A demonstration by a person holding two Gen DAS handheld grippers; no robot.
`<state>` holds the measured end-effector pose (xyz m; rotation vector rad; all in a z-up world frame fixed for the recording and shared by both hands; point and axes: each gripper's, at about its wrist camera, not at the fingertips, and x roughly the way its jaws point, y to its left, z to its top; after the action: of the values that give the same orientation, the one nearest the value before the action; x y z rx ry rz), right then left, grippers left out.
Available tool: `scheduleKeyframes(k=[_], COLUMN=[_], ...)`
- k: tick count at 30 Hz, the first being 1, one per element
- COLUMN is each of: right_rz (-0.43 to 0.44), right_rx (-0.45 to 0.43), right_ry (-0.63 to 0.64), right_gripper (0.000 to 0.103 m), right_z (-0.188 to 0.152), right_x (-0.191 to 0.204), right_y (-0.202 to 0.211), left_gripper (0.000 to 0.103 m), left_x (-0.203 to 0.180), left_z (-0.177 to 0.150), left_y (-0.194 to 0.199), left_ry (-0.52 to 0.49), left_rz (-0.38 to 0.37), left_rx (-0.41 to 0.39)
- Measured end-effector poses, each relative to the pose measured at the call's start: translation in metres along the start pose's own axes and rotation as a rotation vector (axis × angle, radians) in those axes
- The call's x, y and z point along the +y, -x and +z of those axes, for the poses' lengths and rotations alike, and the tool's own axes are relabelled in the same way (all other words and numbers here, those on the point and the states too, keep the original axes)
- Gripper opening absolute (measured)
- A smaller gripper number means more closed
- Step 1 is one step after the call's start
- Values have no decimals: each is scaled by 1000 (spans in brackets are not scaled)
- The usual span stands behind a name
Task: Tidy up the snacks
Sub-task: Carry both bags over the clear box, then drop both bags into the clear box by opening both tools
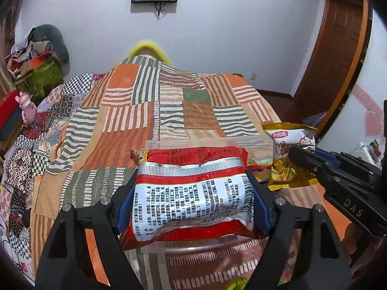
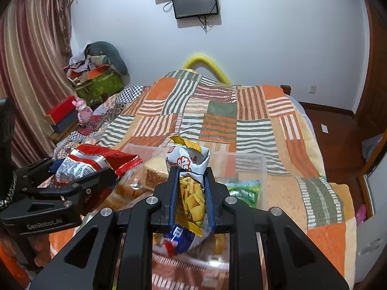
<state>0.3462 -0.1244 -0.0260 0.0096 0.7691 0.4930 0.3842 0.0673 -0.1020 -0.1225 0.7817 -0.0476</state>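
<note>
My left tool [image 1: 193,188] clamps a crinkled red-and-silver foil packet [image 1: 191,193]; my right tool [image 2: 191,188] pinches a slim yellow-and-white snack bag [image 2: 188,181]. Both hang over the clear rectangular plastic bin [image 2: 262,169] on the patchwork-quilted bed [image 2: 254,125].

Filling most of the room: a bed [image 2: 254,125] under a patchwork blanket [image 1: 150,111] of orange, green and white stripes. Hanging on the pale wall [image 2: 278,48]: two dark screens [image 2: 196,2]. Draping at left: a striped curtain [image 2: 31,72]. Showing at right: wooden floor [image 2: 336,125] and a brown door frame [image 1: 338,48].
</note>
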Motion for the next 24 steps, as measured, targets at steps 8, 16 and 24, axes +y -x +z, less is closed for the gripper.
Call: scheduleKeyframes(k=[8, 16, 24], right_rz=[-16, -22, -18], right_rx=[47, 84, 109], right_ry=[2, 13, 13], right_gripper=[18, 18, 20], right_z=[3, 1, 1], right_x=[-1, -2, -4], right_y=[-25, -38, -42], left_gripper=[79, 80, 84], left_x=[-1, 0, 0], left_z=[4, 4, -2], left_y=[-26, -46, -53], left_ry=[-5, 4, -3], left_rz=[8, 1, 4], left_rx=[23, 61, 71])
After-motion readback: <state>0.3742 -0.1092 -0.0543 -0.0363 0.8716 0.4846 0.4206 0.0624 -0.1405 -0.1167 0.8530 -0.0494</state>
